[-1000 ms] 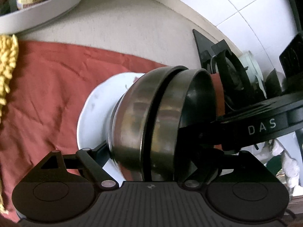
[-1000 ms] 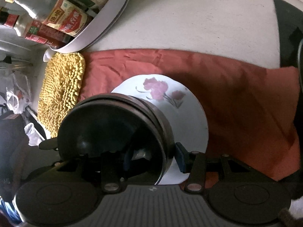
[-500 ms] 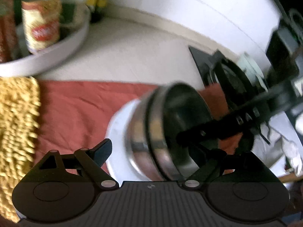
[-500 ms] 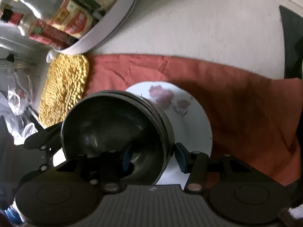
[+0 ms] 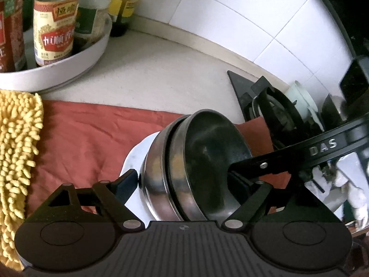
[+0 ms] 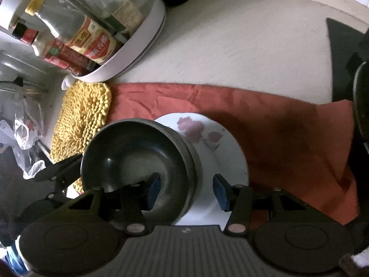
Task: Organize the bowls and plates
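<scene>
Since a second ago the left claw (image 5: 184, 182) has pulled up and back from the bowls (image 5: 175, 173), so the bottles beyond now show. Its left finger, clear of the steel half a second ago, is back at the wall. Its jaws are closing across the two nested steel bowls. The left pad touches the outer wall and the right pad sits inside the inner bowl. The bowls are tipped, with the mouth turned to the right.

The right claw (image 6: 185, 187) straddles the near rim with its jaws partly spread. Its left pad is inside the bowl, and its right pad is outside, with a strip of plate showing between pad and wall where a second ago none showed. Its arm (image 5: 322, 145) reaches in from the right of the left claw and carries the white letters "DAS".

Under the bowls lies a white plate (image 6: 221, 152) printed with pink flowers, and under that a red cloth (image 5: 92, 133) on the pale counter (image 5: 161, 76). Left of the claws is a shaggy yellow mat (image 5: 16, 138). Beyond it a white tray (image 5: 69, 69) holds bottles. One bottle (image 5: 55, 27) has a cream and red label reading "恒顺"; the other labels are too blurred to read. To the right of the left claw is a black stove burner (image 5: 276, 115).
</scene>
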The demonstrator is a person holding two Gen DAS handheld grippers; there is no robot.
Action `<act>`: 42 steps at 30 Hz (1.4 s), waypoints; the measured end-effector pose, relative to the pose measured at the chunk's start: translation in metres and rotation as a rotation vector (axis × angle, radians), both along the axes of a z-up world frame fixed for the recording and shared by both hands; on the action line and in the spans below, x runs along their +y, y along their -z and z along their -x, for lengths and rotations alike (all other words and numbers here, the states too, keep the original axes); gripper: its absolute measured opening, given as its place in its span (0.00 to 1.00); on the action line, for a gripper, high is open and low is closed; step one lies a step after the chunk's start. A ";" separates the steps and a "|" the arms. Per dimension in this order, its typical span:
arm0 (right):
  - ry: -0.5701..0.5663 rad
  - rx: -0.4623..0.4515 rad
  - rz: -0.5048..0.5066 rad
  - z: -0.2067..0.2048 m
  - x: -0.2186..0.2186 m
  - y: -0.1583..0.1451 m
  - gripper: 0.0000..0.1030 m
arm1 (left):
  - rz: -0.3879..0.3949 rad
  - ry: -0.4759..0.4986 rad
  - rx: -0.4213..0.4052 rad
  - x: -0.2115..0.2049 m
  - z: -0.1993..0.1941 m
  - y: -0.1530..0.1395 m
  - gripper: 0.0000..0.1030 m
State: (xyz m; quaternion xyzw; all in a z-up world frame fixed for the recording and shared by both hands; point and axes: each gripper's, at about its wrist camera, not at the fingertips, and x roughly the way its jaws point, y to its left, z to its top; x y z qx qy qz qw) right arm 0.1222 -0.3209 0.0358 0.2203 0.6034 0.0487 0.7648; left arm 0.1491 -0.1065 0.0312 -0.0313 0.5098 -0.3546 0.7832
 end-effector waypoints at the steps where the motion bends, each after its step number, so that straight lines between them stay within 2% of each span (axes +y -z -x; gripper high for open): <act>1: 0.007 -0.008 0.000 0.003 -0.002 -0.002 0.45 | 0.004 -0.001 -0.002 0.001 0.001 -0.002 0.85; 6: 0.038 -0.116 0.039 0.028 -0.004 -0.018 0.45 | 0.016 -0.032 -0.062 0.014 0.011 -0.019 0.86; 9: 0.057 -0.225 0.074 0.049 0.002 -0.033 0.46 | 0.018 -0.065 -0.107 0.023 0.022 -0.029 0.88; 12: 0.063 -0.334 0.139 0.073 0.012 -0.047 0.50 | 0.010 -0.090 -0.148 0.030 0.036 -0.035 0.89; 17: 0.127 -0.437 0.169 0.110 0.029 -0.052 0.56 | -0.011 -0.117 -0.202 0.035 0.063 -0.037 0.92; 23: 0.219 -0.482 0.183 0.150 0.052 -0.039 0.57 | -0.059 -0.140 -0.267 0.039 0.090 -0.032 0.95; 30: 0.257 -0.539 0.312 0.185 0.079 -0.026 0.64 | -0.100 -0.187 -0.255 0.039 0.116 -0.021 0.98; 36: 0.276 -0.540 0.306 0.199 0.075 -0.014 0.68 | -0.115 -0.238 -0.251 0.031 0.136 -0.016 1.00; 42: 0.257 -0.554 0.374 0.216 0.071 -0.008 0.70 | -0.178 -0.281 -0.263 0.021 0.159 -0.015 1.00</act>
